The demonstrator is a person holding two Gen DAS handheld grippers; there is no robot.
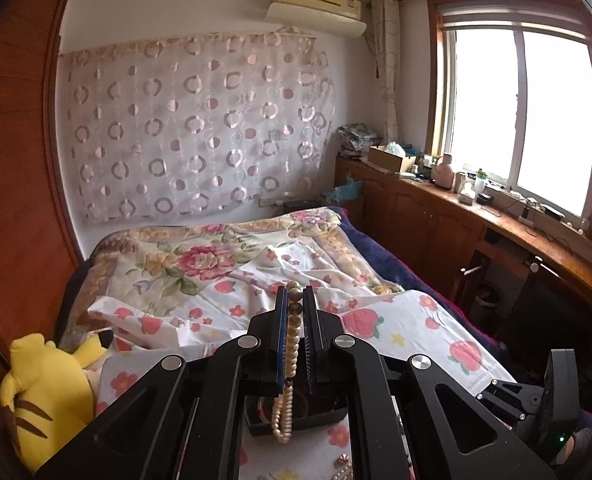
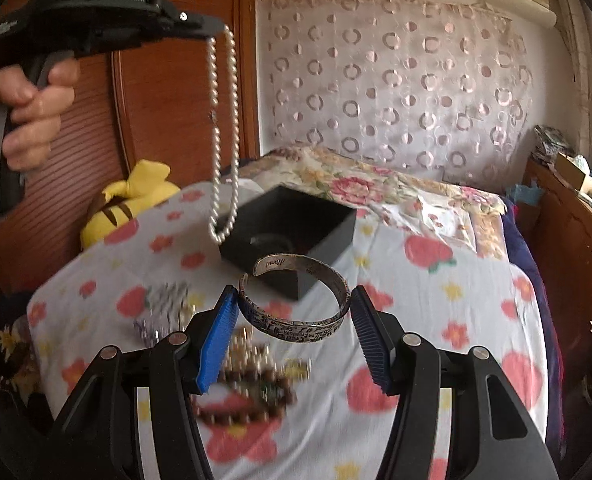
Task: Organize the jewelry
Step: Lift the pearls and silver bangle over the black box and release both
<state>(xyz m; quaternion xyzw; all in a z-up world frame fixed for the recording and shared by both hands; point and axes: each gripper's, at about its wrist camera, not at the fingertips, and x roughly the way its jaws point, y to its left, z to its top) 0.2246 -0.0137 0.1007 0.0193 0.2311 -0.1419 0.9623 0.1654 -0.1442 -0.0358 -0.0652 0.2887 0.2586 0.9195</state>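
My left gripper (image 1: 294, 294) is shut on a pearl necklace (image 1: 291, 344), whose loop hangs down between the jaws. In the right wrist view that left gripper (image 2: 211, 30) sits at the upper left, held by a hand, with the pearl necklace (image 2: 223, 136) dangling just left of an open black box (image 2: 291, 236). My right gripper (image 2: 293, 300) is shut on a silver engraved cuff bracelet (image 2: 300, 304), lifted above the strawberry-print cloth (image 2: 436, 320), nearer than the box. The box (image 1: 296, 414) also shows under the left jaws. More jewelry (image 2: 251, 376) lies blurred on the cloth below.
A yellow plush toy (image 1: 47, 392) lies at the bed's left edge. A floral quilt (image 1: 199, 256) covers the far bed. A wooden wardrobe (image 1: 15, 160) stands on the left, and a cluttered wooden counter (image 1: 476, 208) runs under the window on the right. Small jewelry pieces (image 1: 342, 466) lie near the box.
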